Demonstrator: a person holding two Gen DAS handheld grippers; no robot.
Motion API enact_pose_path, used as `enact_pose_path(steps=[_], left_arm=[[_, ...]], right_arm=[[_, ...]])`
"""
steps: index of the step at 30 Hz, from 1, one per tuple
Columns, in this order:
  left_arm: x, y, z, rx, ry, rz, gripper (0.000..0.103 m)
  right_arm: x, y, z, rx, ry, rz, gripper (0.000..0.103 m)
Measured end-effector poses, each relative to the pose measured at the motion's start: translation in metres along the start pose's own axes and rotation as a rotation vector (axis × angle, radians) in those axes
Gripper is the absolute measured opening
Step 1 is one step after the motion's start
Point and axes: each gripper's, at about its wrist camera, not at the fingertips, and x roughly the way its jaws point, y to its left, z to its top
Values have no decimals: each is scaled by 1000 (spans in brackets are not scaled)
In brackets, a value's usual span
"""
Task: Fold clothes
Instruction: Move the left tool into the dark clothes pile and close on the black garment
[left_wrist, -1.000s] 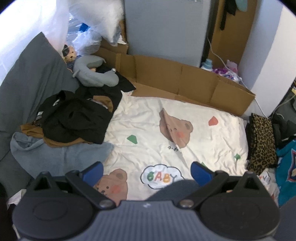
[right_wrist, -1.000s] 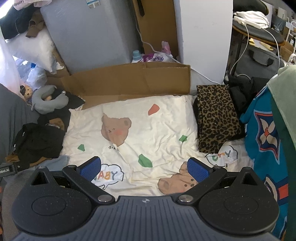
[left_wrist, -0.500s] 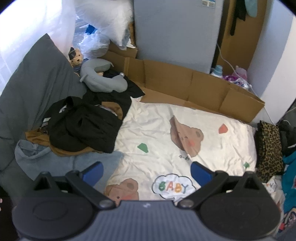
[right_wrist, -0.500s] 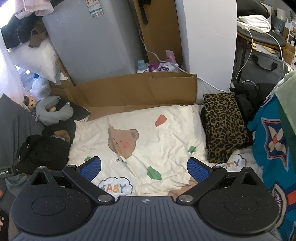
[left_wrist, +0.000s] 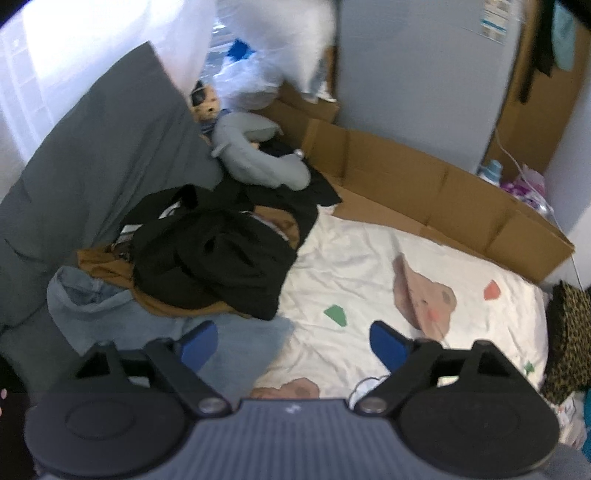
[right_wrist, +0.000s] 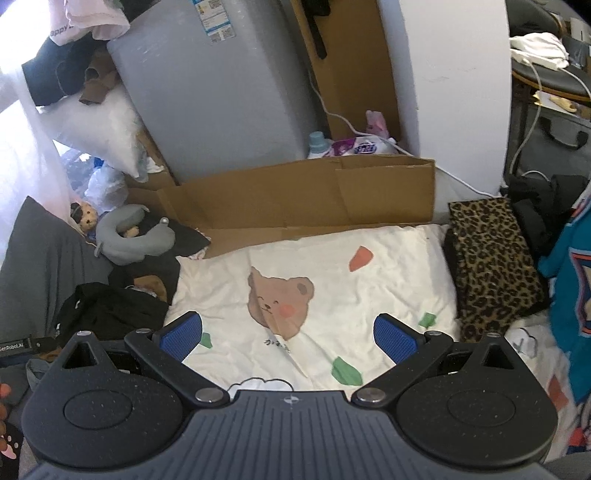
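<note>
A: Two grippers, nothing held. The left gripper (left_wrist: 293, 341) stands wide, jaws just narrowing, over the crumpled pale-blue denim garment (left_wrist: 122, 314); the heaped black clothing (left_wrist: 218, 258) lies ahead, to its left.

B: The right gripper (right_wrist: 288, 334), wide, is farther, over the cream bear-print bedsheet (right_wrist: 332, 273). Garment edges are buried and blurred.

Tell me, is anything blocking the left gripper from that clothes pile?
Nothing visible. The left gripper, jaws open and just closing a little with nothing between them, looks over a blue garment at the clothes pile; only air lies between.
</note>
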Motion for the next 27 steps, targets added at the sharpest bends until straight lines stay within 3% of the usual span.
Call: enact_pose_path(steps=[16, 20, 27], left_arm=[[75, 112, 14, -124, -78, 20, 88], [96, 134, 21, -175, -59, 9, 85], [119, 158, 40, -129, -113, 13, 84]], right_arm=[[82, 16, -28, -5, -27, 82, 102], [96, 21, -32, 11, -36, 104, 102], [125, 27, -45, -23, -42, 83, 101]])
